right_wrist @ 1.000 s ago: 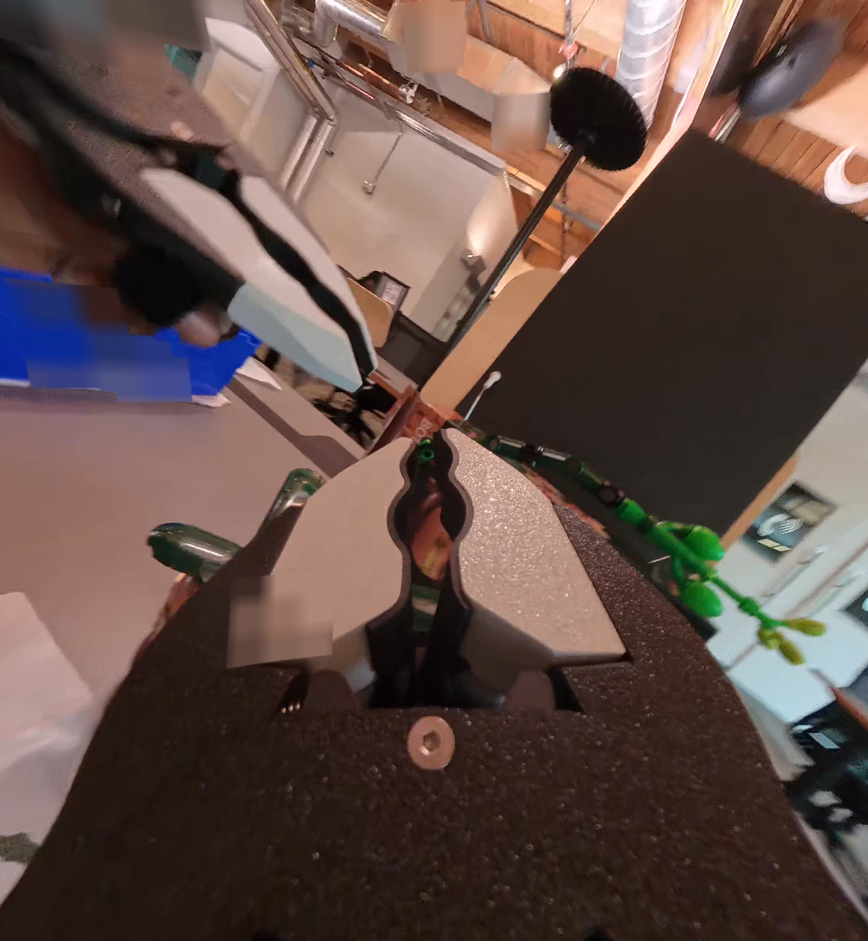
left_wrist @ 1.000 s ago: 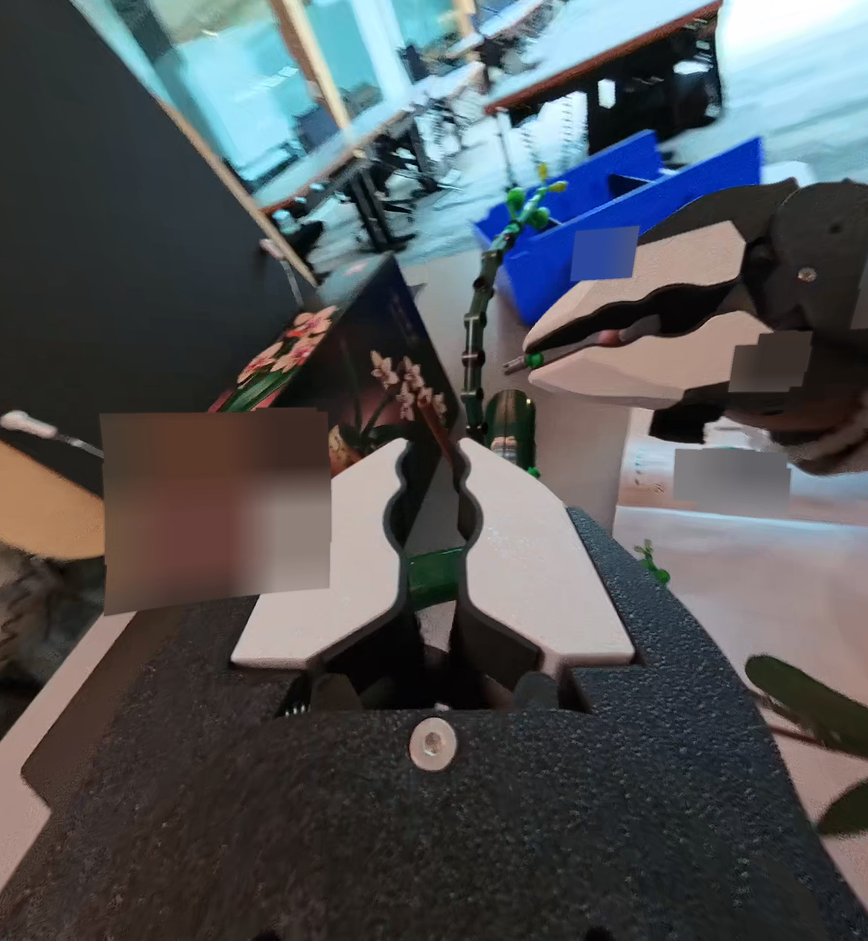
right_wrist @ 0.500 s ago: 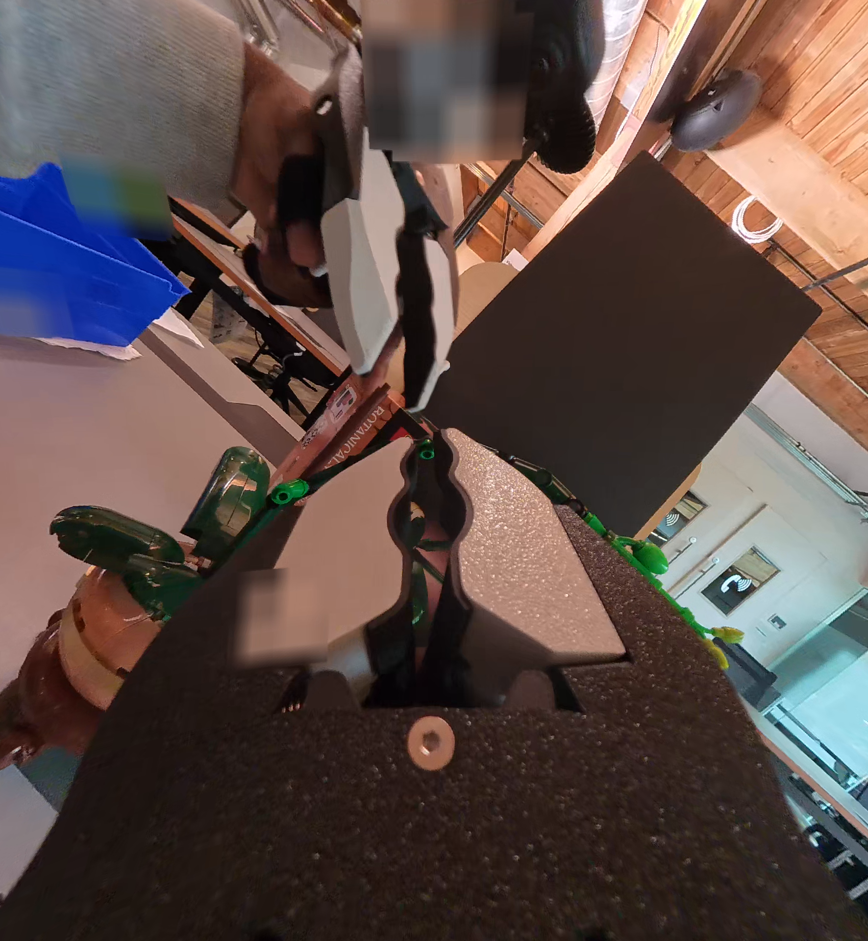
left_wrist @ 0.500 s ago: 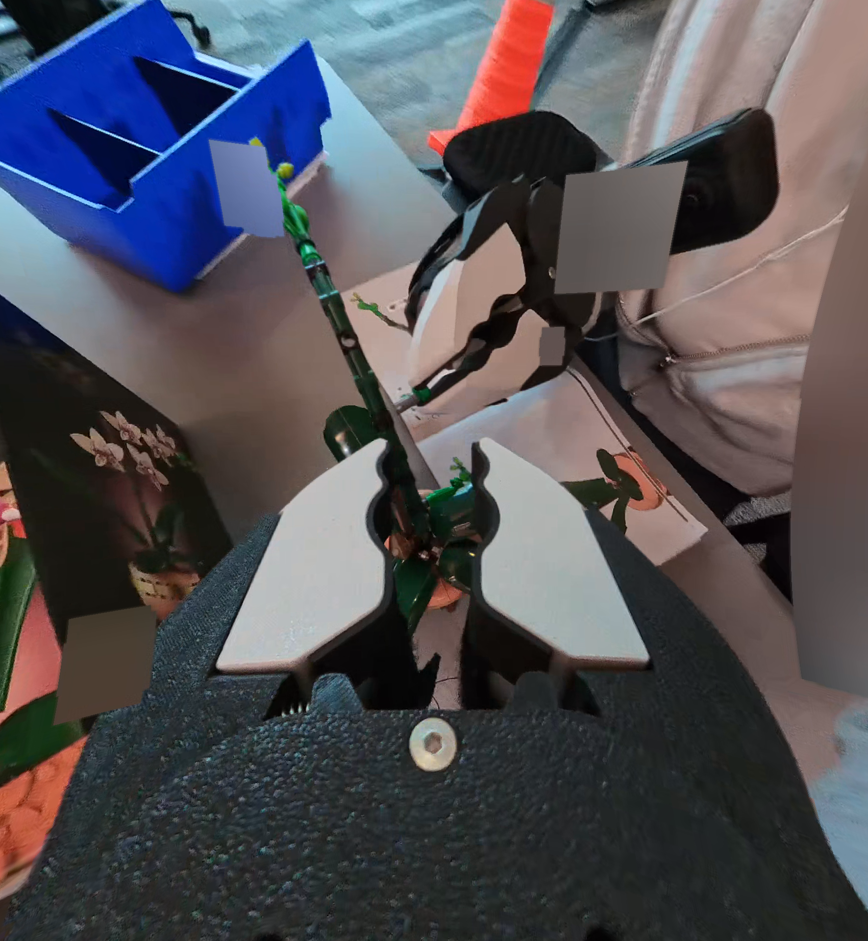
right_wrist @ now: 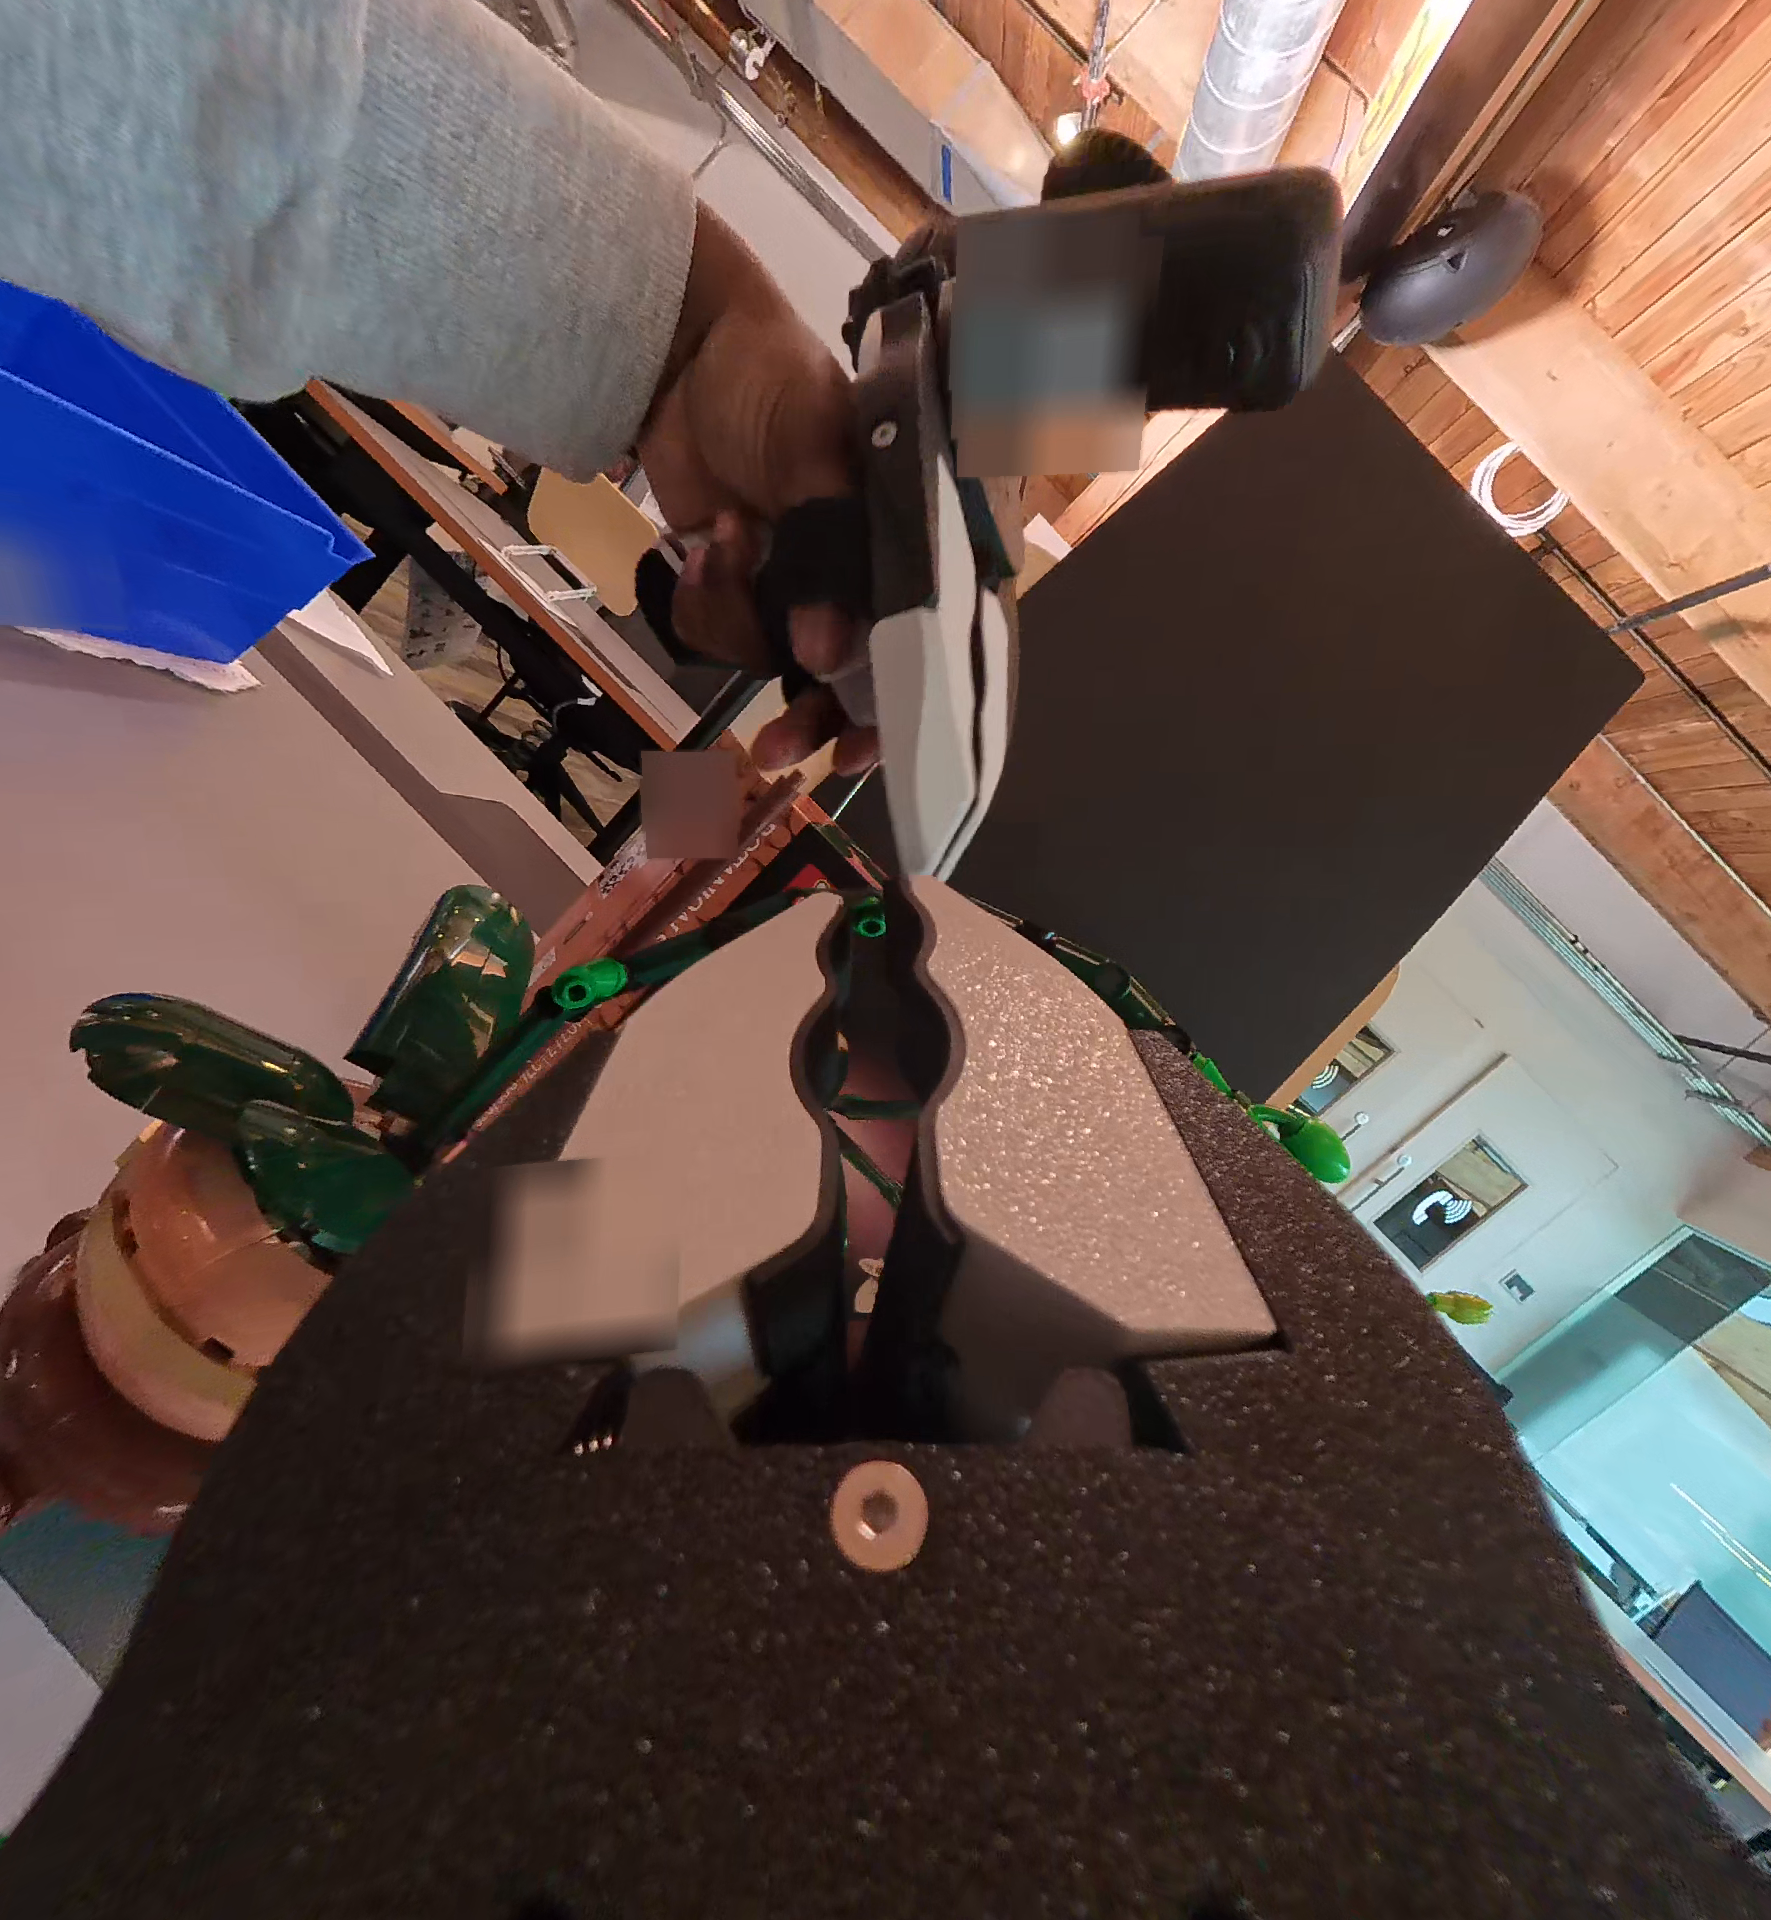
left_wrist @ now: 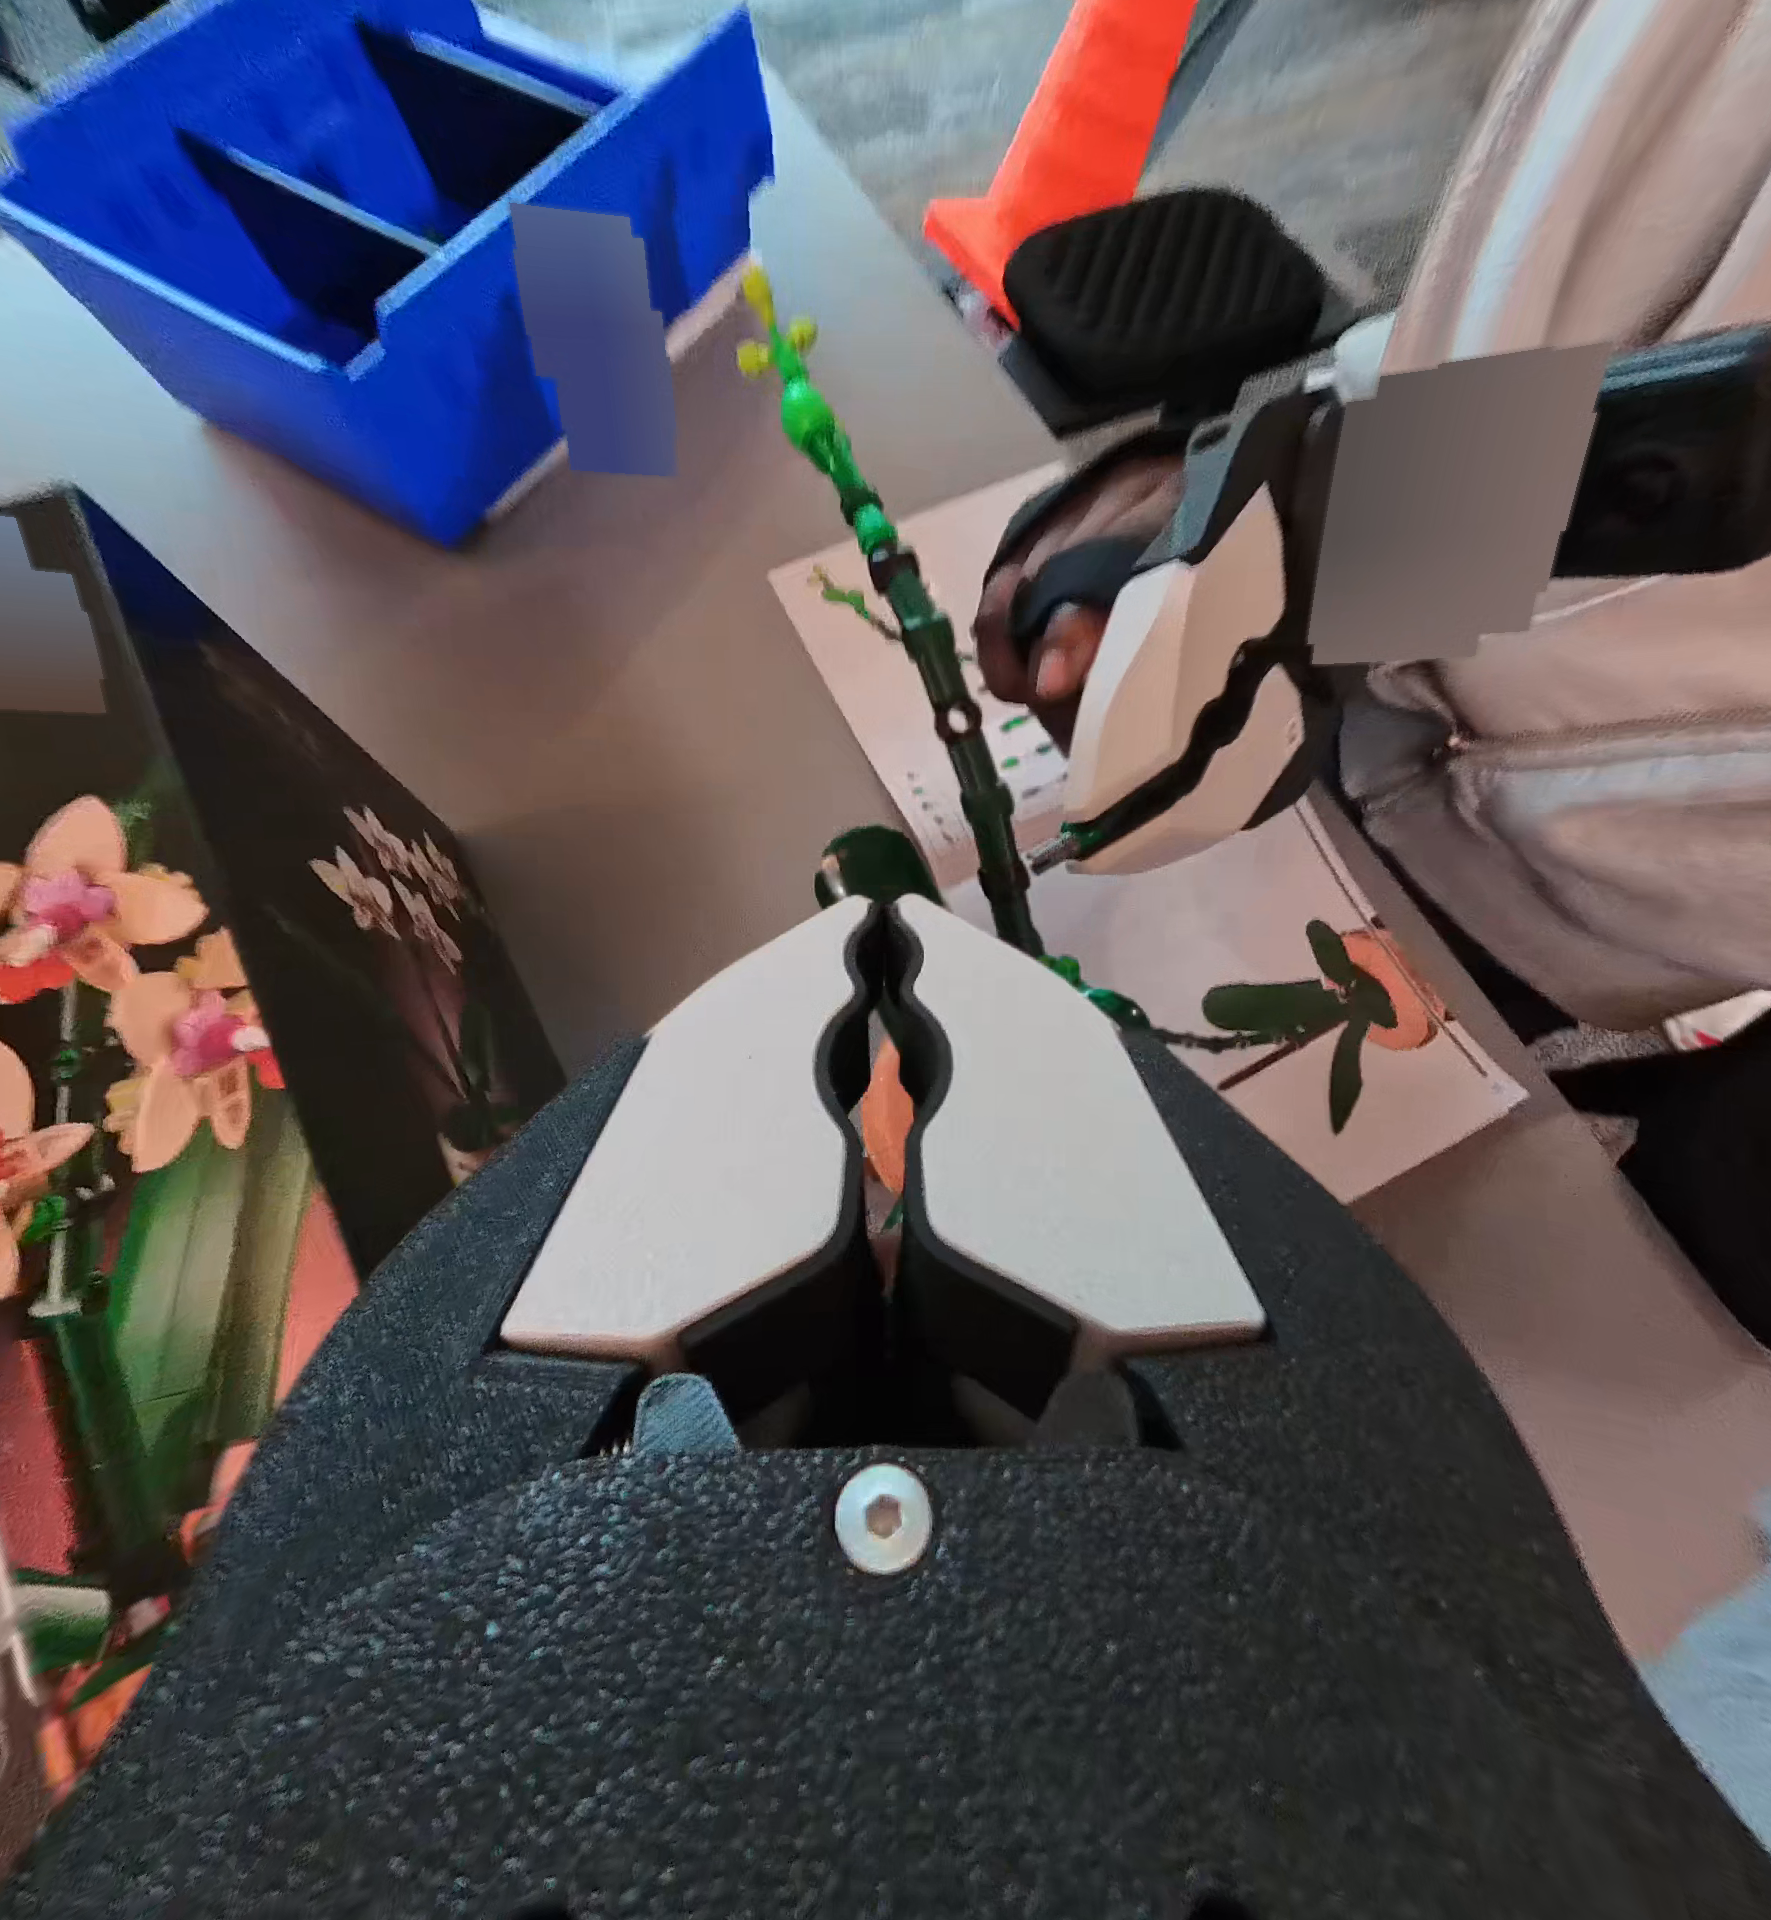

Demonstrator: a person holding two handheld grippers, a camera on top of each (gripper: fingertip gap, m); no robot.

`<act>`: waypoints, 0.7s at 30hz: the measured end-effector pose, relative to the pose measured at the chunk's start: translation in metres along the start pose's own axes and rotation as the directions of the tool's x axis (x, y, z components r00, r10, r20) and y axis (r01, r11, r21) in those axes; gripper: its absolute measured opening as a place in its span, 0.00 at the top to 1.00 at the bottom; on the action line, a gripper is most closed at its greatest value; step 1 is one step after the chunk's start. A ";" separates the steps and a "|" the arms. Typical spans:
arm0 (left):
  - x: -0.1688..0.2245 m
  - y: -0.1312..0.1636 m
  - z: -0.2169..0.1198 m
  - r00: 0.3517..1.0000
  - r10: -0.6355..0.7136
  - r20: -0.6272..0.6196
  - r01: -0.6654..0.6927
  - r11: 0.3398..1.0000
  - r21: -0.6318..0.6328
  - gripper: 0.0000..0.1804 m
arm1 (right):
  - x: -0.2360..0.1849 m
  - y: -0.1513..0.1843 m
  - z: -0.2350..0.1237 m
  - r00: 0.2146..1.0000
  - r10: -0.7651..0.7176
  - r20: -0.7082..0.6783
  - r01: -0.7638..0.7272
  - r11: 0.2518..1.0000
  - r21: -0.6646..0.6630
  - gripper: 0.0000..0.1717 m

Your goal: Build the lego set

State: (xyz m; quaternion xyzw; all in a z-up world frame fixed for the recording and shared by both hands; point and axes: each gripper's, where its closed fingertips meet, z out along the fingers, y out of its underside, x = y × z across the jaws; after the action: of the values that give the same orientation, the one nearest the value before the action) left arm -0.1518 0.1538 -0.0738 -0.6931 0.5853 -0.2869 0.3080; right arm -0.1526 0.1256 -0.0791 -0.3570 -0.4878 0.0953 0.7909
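Note:
A brick-built plant stands on the table, with a dark green stem [left_wrist: 948, 717], light green buds [left_wrist: 803, 405], dark leaves [right_wrist: 195, 1070] and a tan pot [right_wrist: 164, 1278]. My left gripper [left_wrist: 881, 914] is shut just left of the stem's lower part, above the pot, and nothing shows between its tips. It also shows in the right wrist view [right_wrist: 928, 862], its tips right by my right gripper's. My right gripper [right_wrist: 886, 914] is shut on a small green piece [right_wrist: 865, 923] with a grey pin end. In the left wrist view [left_wrist: 1063, 847] the pin end lies against the stem.
A blue divided bin [left_wrist: 341, 312] stands at the back of the table. A dark box with orchid pictures [left_wrist: 133, 1039] is on the left. A printed instruction sheet [left_wrist: 1276, 935] lies under the right gripper. An orange cone [left_wrist: 1068, 104] and a person's light sleeve [left_wrist: 1587, 831] are at the right. The grippers are tip to tip, or close to it.
Half a second ago my left fingers stood open around the stem's base. Now they are shut and the stem stands to their right. My right gripper has kept its green piece against the stem.

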 end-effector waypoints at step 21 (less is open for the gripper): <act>0.013 0.007 0.016 0.993 -0.025 -0.117 0.023 1.000 -0.019 1.00 | -0.002 0.004 0.002 0.998 -0.059 -0.005 0.058 0.998 -0.036 0.97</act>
State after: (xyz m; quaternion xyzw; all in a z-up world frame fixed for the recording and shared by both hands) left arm -0.1419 0.1420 -0.0887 -0.6846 0.5964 -0.3258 0.2635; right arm -0.1541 0.1283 -0.0822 -0.3570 -0.4971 0.0622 0.7884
